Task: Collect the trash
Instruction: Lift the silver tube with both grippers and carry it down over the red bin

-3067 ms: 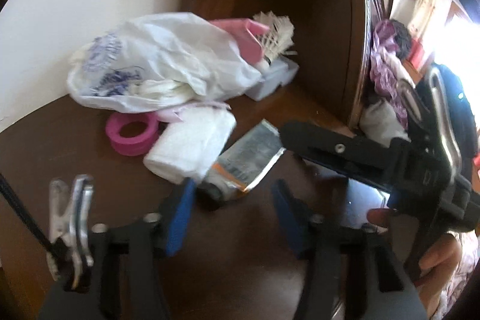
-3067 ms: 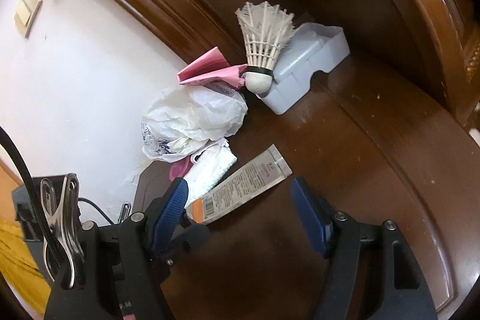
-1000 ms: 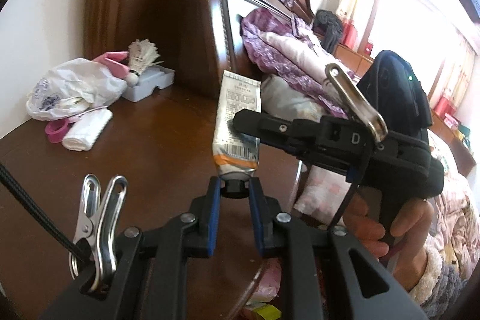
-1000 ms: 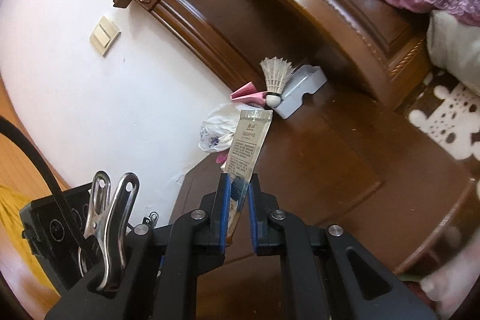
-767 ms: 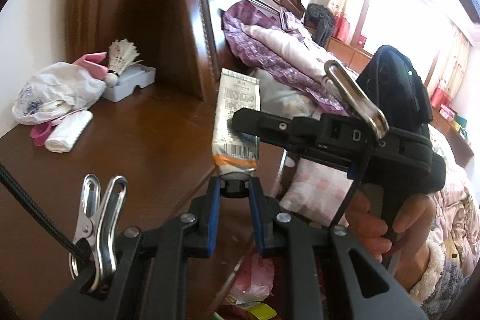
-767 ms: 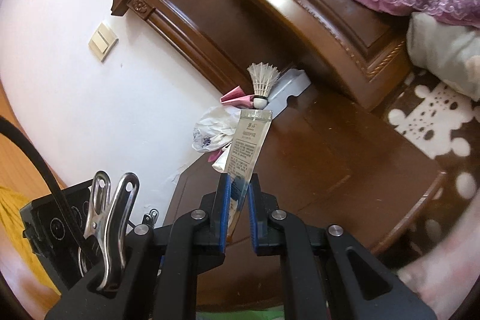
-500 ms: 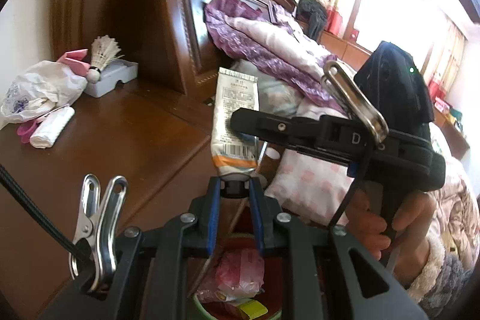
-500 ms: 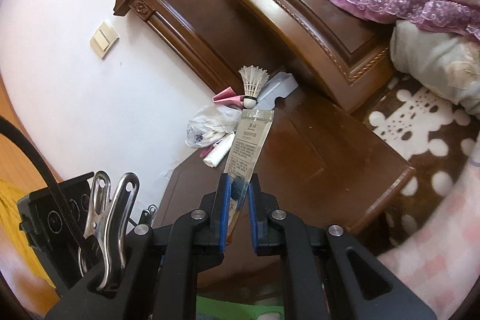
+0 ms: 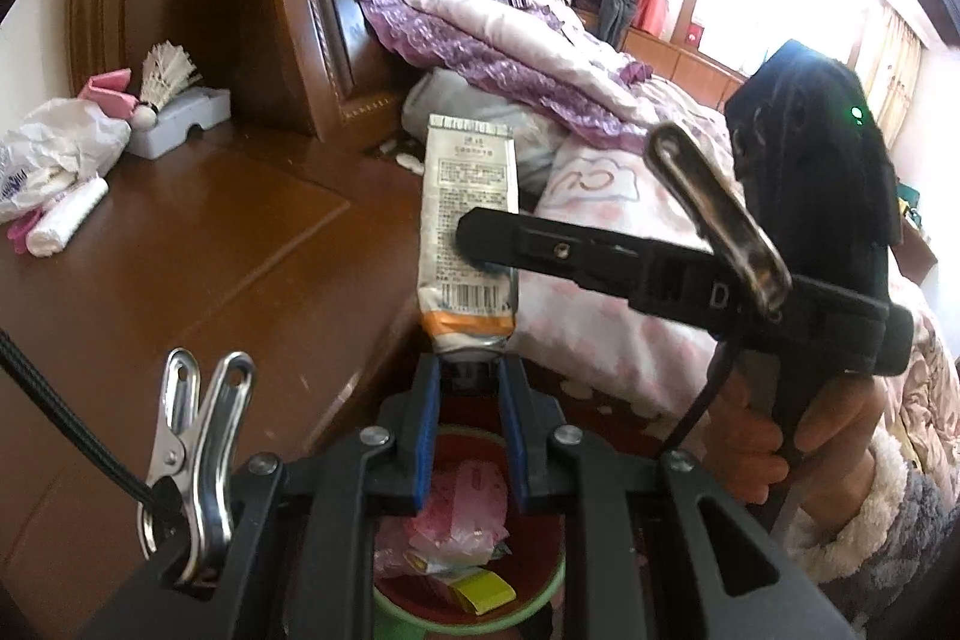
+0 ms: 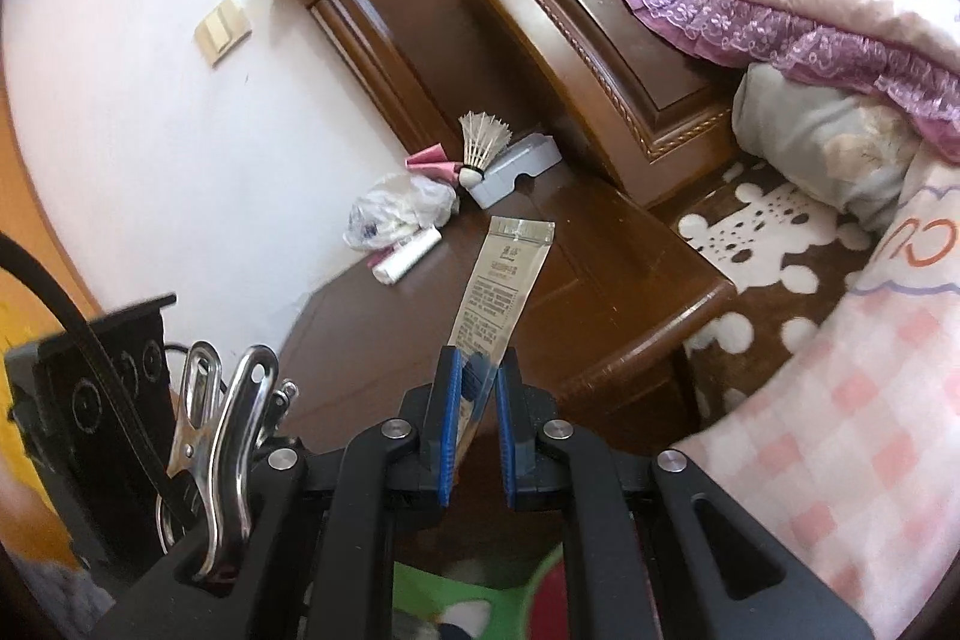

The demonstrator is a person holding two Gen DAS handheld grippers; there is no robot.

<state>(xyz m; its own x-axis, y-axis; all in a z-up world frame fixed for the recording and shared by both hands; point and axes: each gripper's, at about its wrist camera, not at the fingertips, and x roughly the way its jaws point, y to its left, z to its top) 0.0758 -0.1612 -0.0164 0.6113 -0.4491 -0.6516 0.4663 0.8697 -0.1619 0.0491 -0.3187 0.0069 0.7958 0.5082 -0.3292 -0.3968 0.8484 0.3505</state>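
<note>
Above a green-rimmed bin (image 9: 543,607) of crumpled wrappers, left gripper (image 9: 470,381) clamps the cap of a flattened, crimped tube (image 9: 470,226); right-wrist view: right gripper (image 10: 477,377) pinches its glossy body (image 10: 501,289) edge-on over a polished wooden nightstand (image 10: 600,292).

Dark wooden nightstand (image 9: 198,244) bearing a white plastic bag (image 9: 54,148), white roll (image 9: 69,217), grey tray (image 9: 180,124).

Nightstand (image 9: 180,244): polished, glossy brown wood. Squeezed tube (image 9: 471,226): creased, shiny foil-like plastic. Waste bin (image 9: 540,601): smooth green plastic rim; clip (image 9: 198,466): bright metal.
</note>
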